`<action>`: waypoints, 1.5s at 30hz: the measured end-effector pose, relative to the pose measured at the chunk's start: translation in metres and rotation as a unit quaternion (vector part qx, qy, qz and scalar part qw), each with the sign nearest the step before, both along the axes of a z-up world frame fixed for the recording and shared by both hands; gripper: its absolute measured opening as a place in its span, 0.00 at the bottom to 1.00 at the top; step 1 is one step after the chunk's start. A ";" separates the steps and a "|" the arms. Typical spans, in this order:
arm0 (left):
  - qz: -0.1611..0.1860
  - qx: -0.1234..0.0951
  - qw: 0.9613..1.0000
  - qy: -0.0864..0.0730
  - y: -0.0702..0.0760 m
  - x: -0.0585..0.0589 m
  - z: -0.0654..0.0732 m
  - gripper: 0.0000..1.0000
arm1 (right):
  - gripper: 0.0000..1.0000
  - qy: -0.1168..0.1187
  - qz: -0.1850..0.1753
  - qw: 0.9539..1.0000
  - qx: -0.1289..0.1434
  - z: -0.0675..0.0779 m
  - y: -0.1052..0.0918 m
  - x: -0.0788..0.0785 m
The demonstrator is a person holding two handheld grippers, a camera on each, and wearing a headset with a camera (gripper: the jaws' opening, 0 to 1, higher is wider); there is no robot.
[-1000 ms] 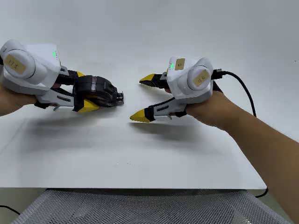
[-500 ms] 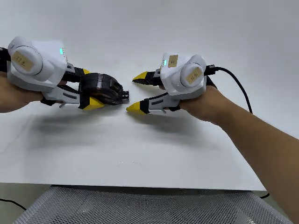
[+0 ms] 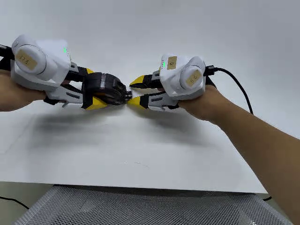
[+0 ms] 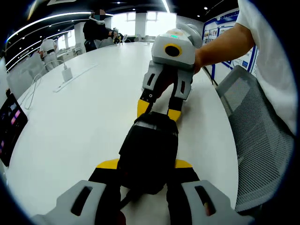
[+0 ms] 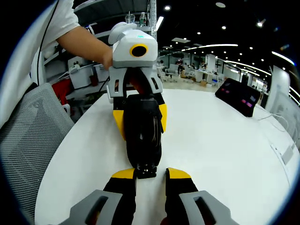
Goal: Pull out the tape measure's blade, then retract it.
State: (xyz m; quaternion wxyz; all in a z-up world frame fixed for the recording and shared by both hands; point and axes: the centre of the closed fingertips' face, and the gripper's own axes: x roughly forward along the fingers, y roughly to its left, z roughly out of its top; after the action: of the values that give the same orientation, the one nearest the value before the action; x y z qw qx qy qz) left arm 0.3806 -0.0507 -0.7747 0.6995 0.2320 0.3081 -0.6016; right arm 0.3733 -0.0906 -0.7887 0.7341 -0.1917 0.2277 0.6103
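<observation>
My left gripper (image 3: 93,88) is shut on a black tape measure (image 3: 107,88), held just above the white table (image 3: 140,145). The case's blade end (image 3: 127,96) points right, with no blade drawn out. My right gripper (image 3: 135,92) faces it, yellow fingertips narrowed above and below that end but still slightly apart. In the right gripper view the blade hook (image 5: 146,171) lies between the right gripper (image 5: 151,174) fingers, a small gap on one side. In the left gripper view the tape measure (image 4: 149,150) sits in my left gripper (image 4: 146,164), and the right gripper (image 4: 159,110) meets its far end.
A black cable (image 3: 236,84) trails from the right gripper across the table. A grey mesh chair (image 3: 140,208) lies below the table's front edge. Farther along the table are a white charger (image 4: 67,73) and a dark tablet (image 5: 234,96).
The two grippers have come together. The right gripper slid left to the tape's blade end and its jaws narrowed around it. The left gripper moved slightly right with the tape.
</observation>
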 end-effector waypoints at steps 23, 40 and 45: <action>-0.040 0.021 0.999 -0.009 0.003 -0.001 -0.002 0.31 | 0.10 -0.003 0.007 1.000 0.011 -0.003 0.004 -0.001; -0.050 0.055 0.997 -0.031 0.007 -0.001 -0.004 0.29 | 0.09 0.002 0.002 1.000 0.001 -0.002 0.001 -0.005; -0.053 0.061 0.996 -0.032 0.008 -0.001 -0.004 0.29 | 0.08 0.005 0.005 1.000 -0.007 -0.001 0.000 -0.007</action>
State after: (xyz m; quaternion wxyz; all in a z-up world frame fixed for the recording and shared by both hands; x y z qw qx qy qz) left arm 0.3795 -0.0432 -0.7784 0.6609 0.3094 0.3092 -0.6098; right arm 0.3659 -0.0902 -0.7897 0.7286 -0.1948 0.2341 0.6135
